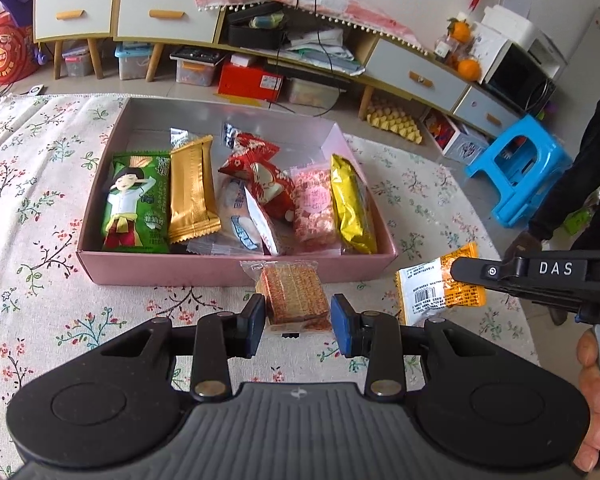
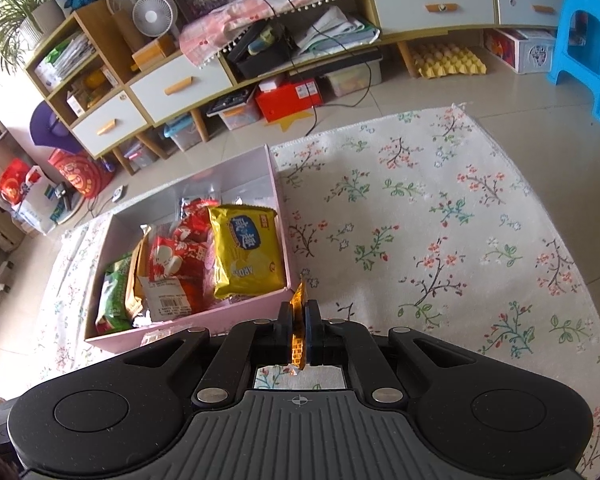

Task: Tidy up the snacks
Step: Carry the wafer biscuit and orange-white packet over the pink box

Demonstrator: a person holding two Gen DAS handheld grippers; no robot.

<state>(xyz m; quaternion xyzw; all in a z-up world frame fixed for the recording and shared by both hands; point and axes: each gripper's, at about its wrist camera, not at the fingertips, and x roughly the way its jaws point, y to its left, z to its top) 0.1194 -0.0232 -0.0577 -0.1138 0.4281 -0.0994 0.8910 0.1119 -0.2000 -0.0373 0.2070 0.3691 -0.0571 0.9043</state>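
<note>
A pink box (image 1: pixel 236 270) on the floral cloth holds several snack packs: green, gold, red, pink and yellow. It also shows in the right wrist view (image 2: pixel 278 200). My left gripper (image 1: pixel 298 326) is open, its pads on either side of a clear-wrapped brown wafer pack (image 1: pixel 294 294) lying on the cloth just in front of the box. My right gripper (image 2: pixel 299 318) is shut on an orange snack packet (image 2: pixel 298 336), held edge-on above the cloth by the box's near right corner. The packet (image 1: pixel 440 286) and that gripper (image 1: pixel 466 270) show at the right of the left wrist view.
The floral cloth (image 2: pixel 440 220) spreads to the right of the box. Behind stand low cabinets with white drawers (image 1: pixel 168 16), storage bins and a red box (image 1: pixel 250 80). A blue stool (image 1: pixel 516 168) and a standing person (image 1: pixel 580 184) are at the right.
</note>
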